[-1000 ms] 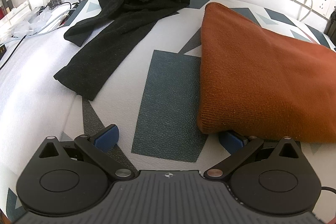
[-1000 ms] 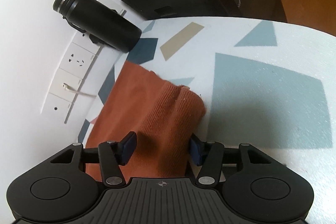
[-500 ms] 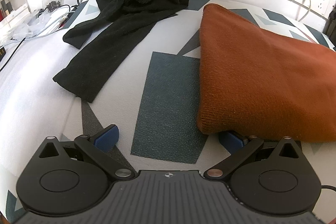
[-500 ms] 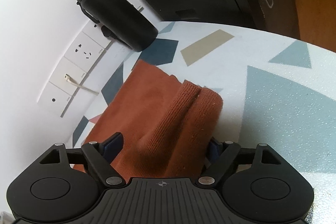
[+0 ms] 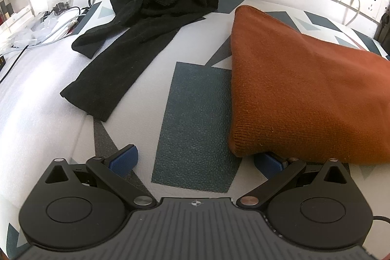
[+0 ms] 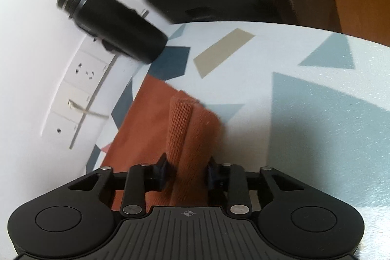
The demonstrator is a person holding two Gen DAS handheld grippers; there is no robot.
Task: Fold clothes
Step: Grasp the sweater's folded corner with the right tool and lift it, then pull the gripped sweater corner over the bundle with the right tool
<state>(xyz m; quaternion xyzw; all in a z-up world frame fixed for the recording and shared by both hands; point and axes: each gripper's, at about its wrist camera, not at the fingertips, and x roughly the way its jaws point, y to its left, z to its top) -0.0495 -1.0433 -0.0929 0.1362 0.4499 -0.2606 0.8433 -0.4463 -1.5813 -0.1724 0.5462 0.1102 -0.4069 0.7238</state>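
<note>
Pinching the rust sweater for a fold

Closing narrow on a ribbed bunch of the sweater (image 6: 192, 138), right tool (image 6: 187, 168); likely gripped there to lift one end over. Left tool (image 5: 195, 160) spread wide, holding nothing, right pad tucked under the sweater's near corner, ready to take that corner. Sweater lying right of centre on the desk (image 5: 195, 113). Seen only from left: black garment (image 5: 146, 23), far left. Only from right: flask (image 6: 112, 23) by the wall.

A lived-in home room: patterned table mat (image 5: 195, 113), wall sockets (image 6: 73, 89), black flask (image 6: 112, 21), strewn cables (image 5: 48, 23).
</note>
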